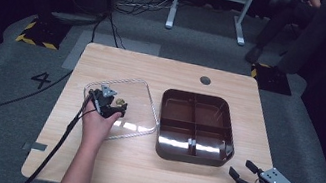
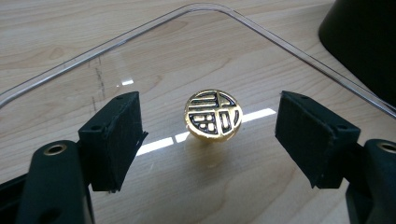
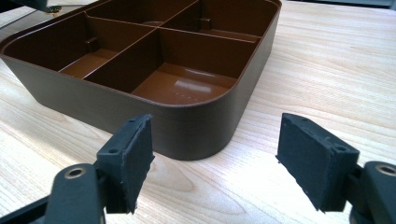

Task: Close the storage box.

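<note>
Reaching for the gold knob (image 2: 213,114) in the middle of the clear lid (image 2: 299,51), the left claw (image 2: 208,137) is wide open, holding nothing, and might slip off it.

Bare table (image 1: 137,166) lies open near the person; brown tray (image 1: 196,128) blocks right of clear lid (image 1: 140,110).

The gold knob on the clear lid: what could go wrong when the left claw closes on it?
1. The knob is small and round, and the left claw stands open around it, so the pads could slip off.
2. The lid lies loose on the table; a pinch off centre might tilt or slide it.
3. Lifted, the lid could strike the brown tray close beside it.
</note>
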A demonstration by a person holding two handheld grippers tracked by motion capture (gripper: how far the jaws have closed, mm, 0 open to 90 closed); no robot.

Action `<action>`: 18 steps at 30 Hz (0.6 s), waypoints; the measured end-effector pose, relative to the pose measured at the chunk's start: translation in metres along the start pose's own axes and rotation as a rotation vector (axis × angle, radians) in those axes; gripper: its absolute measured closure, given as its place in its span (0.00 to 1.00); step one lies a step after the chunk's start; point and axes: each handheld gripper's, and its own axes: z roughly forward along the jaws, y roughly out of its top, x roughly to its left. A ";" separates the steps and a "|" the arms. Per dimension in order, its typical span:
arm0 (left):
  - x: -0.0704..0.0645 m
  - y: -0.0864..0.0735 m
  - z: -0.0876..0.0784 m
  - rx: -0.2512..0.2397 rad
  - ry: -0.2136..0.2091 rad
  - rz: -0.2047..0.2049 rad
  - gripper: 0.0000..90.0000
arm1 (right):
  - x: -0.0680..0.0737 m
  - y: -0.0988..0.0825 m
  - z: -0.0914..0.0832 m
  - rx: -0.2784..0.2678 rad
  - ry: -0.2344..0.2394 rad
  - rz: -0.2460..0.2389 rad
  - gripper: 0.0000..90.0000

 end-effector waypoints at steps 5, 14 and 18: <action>0.001 -0.003 0.013 0.018 0.005 -0.025 0.34 | -0.002 -0.001 -0.001 -0.001 0.004 0.009 0.31; 0.000 -0.002 0.021 0.018 -0.010 -0.047 0.64 | -0.003 -0.002 -0.001 -0.002 0.006 0.013 0.31; 0.001 0.000 0.021 0.034 -0.024 -0.085 0.64 | -0.004 -0.001 -0.002 -0.007 0.004 0.013 0.31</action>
